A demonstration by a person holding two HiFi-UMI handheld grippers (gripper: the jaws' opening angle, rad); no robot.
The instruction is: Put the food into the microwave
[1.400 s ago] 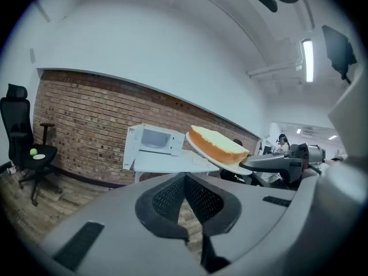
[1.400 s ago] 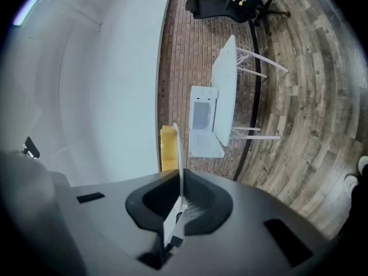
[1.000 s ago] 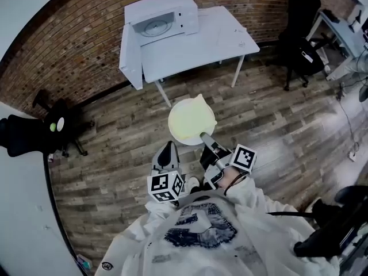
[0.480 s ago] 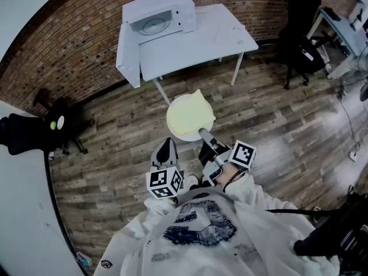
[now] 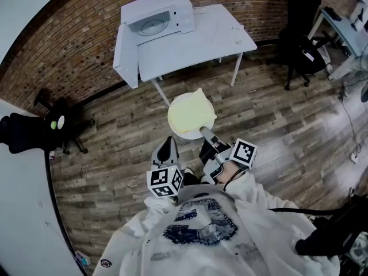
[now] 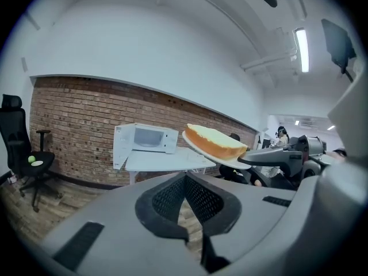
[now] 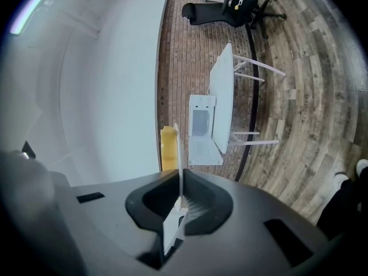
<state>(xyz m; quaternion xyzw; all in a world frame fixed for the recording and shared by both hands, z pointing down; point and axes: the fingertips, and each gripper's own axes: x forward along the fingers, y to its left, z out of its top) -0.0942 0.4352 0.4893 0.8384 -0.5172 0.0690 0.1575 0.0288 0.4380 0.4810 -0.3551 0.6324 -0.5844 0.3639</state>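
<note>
White plate (image 5: 174, 125) rim sits pinched in right gripper (image 5: 204, 132), soft light bread slice (image 5: 192, 112) rides loose and likely slides if tilted; left gripper (image 5: 167, 148) closed, empty.

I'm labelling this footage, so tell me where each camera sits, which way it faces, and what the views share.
Head view: on the person's head, looking steeply down at the table and open microwave; shows the sweatshirt, the left gripper and the right gripper.
Left gripper view: on the left gripper, looking level over its shut, empty jaws toward the microwave; the right gripper shows at right.
Right gripper view: on the right gripper, rolled sideways, looking along jaws clamped on the plate rim.
Shared: all three show microwave, plate and bread slice.
</note>
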